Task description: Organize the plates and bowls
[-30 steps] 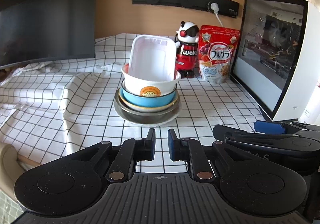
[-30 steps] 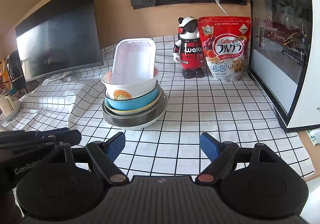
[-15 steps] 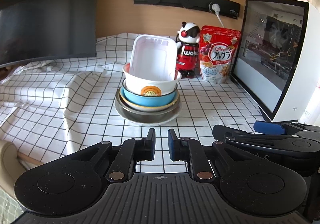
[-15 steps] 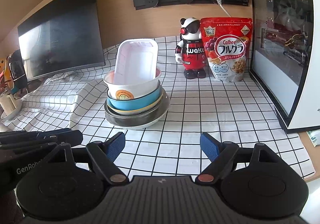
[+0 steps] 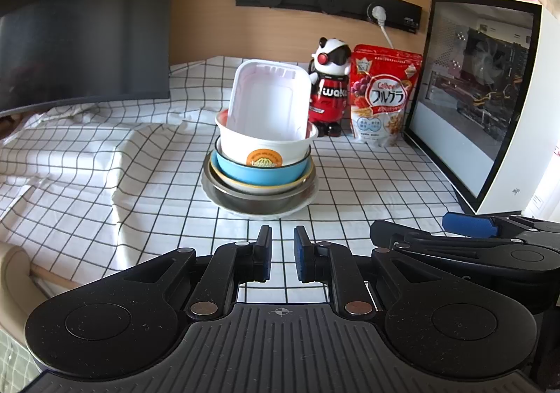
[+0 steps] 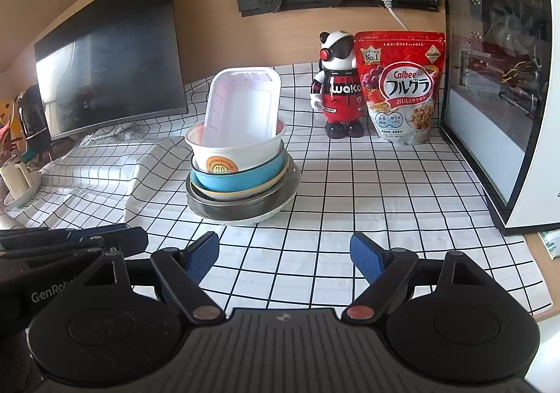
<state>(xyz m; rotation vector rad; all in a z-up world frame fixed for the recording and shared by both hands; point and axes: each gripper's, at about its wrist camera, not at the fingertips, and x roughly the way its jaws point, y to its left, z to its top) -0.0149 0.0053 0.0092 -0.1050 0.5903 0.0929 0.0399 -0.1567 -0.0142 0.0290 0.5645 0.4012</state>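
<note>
A stack of dishes stands mid-table on the checked cloth. From the bottom up it is a white plate (image 5: 301, 205) (image 6: 280, 209), a steel bowl (image 5: 245, 200) (image 6: 227, 207), a cream yellow-rimmed bowl (image 6: 224, 194), a blue bowl (image 5: 255, 174) (image 6: 238, 179) and a white paper bowl (image 5: 266, 147) (image 6: 238, 151). A white rectangular tray (image 5: 267, 102) (image 6: 241, 109) leans upright inside the top bowl. My left gripper (image 5: 282, 254) is nearly shut and holds nothing, a short way in front of the stack. My right gripper (image 6: 284, 254) is open and empty, also in front of the stack.
Behind the stack stand a panda figure (image 5: 330, 88) (image 6: 337, 88) and a red cereal bag (image 5: 383, 98) (image 6: 402, 88). A white PC case (image 5: 490, 105) (image 6: 504, 77) fills the right side, and a dark monitor (image 5: 84, 42) (image 6: 108, 67) the left. The cloth (image 5: 105, 161) is rumpled at left.
</note>
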